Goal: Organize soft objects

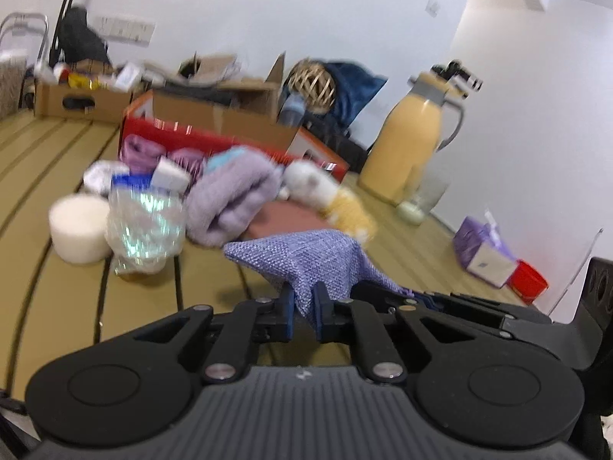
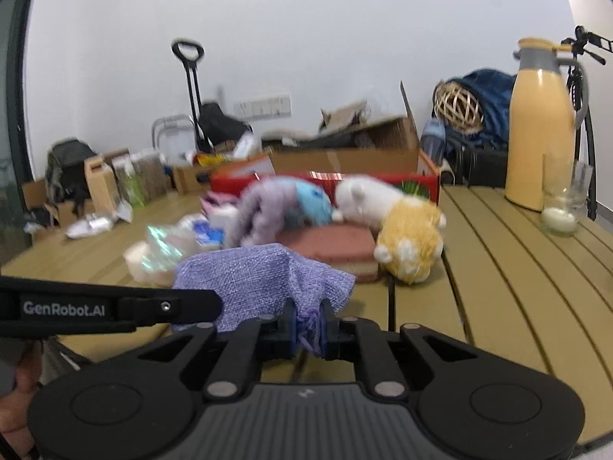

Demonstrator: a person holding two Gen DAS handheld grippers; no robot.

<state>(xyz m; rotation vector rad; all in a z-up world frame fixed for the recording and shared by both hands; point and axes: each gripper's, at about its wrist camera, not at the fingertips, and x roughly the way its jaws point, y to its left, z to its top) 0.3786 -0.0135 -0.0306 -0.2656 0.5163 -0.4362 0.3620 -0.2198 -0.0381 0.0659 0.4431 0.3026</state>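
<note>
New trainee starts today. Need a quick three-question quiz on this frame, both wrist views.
1. True or false: both grippers are shut on the purple woven pouch.
2. What lies under the head of the white and yellow plush? A) pink sponge B) red box C) glass jar
3. Fill in: the tall yellow ___ stands by the wall.

Key: 1 true: left gripper, right gripper. 2 A, pink sponge. 3 thermos.

A yellow thermos jug (image 2: 540,130) stands on the slatted table (image 2: 509,268), a glass candle jar (image 2: 560,215) just beside it; cardboard boxes (image 2: 345,153) and a wicker ball (image 2: 459,108) sit behind
</note>
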